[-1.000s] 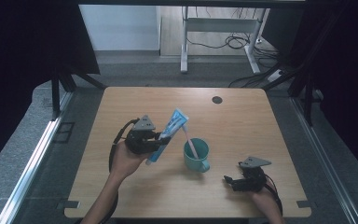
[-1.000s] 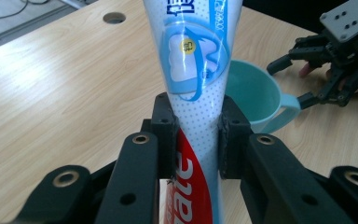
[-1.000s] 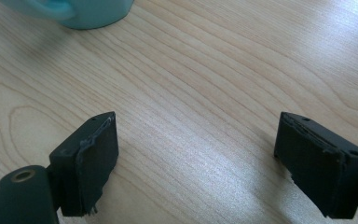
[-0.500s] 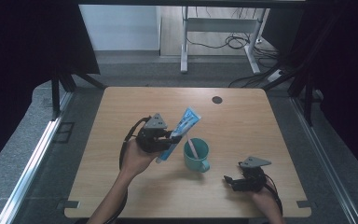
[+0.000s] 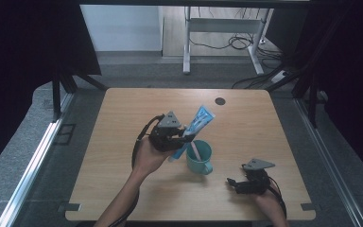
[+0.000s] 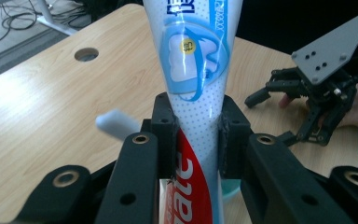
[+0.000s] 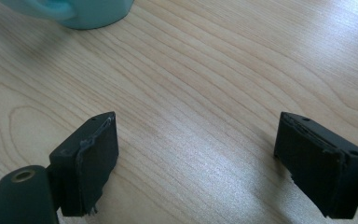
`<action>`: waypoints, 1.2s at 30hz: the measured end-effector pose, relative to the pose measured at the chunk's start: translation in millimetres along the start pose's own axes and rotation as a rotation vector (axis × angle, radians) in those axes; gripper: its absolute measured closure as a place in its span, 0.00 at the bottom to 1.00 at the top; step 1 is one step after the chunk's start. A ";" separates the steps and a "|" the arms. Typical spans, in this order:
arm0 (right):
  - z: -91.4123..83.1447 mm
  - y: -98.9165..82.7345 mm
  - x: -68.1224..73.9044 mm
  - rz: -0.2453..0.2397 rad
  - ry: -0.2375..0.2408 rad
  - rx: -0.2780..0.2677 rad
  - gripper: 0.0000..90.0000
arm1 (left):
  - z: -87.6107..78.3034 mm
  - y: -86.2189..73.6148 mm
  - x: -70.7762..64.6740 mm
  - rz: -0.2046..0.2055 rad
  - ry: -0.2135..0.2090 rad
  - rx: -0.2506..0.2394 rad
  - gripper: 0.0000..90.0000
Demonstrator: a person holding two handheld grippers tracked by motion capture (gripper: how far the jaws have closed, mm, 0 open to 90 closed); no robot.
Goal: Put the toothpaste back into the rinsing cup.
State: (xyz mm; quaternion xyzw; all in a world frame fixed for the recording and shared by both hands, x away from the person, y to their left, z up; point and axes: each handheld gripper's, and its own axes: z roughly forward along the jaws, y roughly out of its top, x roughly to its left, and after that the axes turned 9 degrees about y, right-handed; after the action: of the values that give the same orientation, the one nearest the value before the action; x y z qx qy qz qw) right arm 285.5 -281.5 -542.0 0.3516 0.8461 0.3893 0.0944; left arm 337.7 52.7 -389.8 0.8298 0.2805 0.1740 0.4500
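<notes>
The left gripper (image 5: 178,139), clamped on the toothpaste tube (image 5: 196,127), had carried it from left of the cup (image 5: 199,157) to over its rim, apparently ready to drop in, while the right gripper (image 5: 234,183) lay wide open right of the cup

Right gripper (image 7: 196,163): two black jaws set wide apart, nothing between them. Beneath: bare light wooden table (image 7: 223,79). Top left edge: base of a teal mug (image 7: 91,11).
</notes>
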 end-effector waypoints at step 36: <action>-0.1 0.0 -0.2 -0.003 0.000 0.000 0.15 | 38.1 23.0 -13.3 -0.003 0.013 -0.071 0.81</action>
State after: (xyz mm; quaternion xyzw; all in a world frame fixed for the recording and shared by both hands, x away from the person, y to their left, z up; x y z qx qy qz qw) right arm 285.6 -281.7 -541.9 0.3505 0.8465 0.3893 0.0951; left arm 355.0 9.7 -391.3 0.8116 0.2786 0.1886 0.4777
